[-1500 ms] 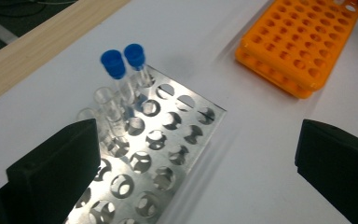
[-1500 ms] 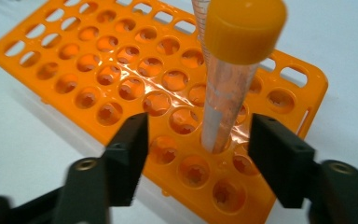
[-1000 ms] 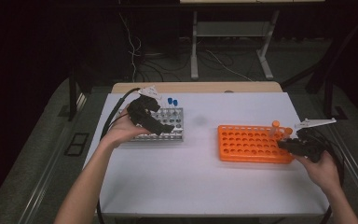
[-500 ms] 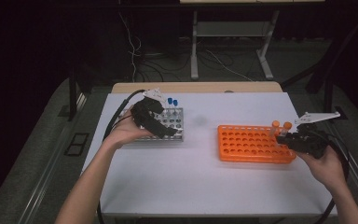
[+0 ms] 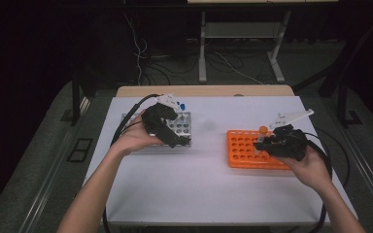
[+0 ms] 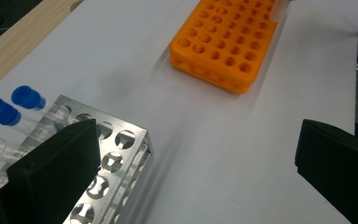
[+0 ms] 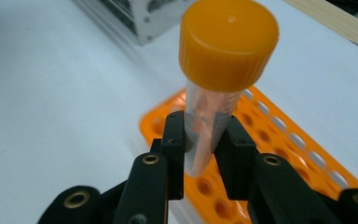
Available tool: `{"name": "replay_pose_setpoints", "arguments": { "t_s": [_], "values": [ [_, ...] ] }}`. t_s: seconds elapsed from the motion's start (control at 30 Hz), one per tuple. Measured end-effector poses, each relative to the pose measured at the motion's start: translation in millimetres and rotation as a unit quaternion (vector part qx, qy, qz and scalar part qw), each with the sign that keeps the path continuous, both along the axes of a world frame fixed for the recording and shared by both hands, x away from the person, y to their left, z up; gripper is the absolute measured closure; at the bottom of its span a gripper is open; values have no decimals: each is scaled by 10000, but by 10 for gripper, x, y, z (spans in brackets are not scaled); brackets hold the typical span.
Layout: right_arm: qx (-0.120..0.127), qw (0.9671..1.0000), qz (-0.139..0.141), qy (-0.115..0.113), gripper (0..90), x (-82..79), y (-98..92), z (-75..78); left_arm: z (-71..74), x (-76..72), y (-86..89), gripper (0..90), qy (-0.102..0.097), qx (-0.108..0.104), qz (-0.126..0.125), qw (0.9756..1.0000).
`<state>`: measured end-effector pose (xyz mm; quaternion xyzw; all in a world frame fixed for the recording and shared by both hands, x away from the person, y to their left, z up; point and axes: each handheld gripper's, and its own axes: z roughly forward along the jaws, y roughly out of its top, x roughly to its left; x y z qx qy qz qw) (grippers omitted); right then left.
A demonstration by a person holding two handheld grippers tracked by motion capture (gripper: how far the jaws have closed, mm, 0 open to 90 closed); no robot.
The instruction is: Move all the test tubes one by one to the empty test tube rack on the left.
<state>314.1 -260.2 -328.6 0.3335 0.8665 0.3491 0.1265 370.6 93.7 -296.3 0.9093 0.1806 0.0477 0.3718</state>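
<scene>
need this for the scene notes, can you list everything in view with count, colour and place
table: one, white top, centre of the high view
orange rack: one, orange, many round holes, right half of the table
metal rack: one, silver, left half of the table
blue-capped tubes: two, clear with blue caps, at the far side of the metal rack
orange-capped tube: one, clear with an orange cap, clamped in the right gripper above the orange rack
left gripper: one, black, jaws open, at the metal rack
right gripper: one, black, shut on the tube
</scene>
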Motion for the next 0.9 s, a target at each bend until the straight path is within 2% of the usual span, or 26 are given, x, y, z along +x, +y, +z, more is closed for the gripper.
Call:
{"name": "replay_pose_setpoints", "arguments": {
  "t_s": [0.27, 0.6, 0.9],
  "values": [
    [12, 9991, 428, 54, 736, 31, 366, 58, 32, -71, -75, 0, -18, 36, -190, 9998],
    [-75, 9961, 872, 113, 736, 81, 773, 52, 39, -145, -160, 0, -17, 82, -445, 9990],
    [-142, 9927, 1185, 165, 736, 106, 1069, 3, 54, -182, -214, 65, 15, 45, -657, 9978]
  ]
}}
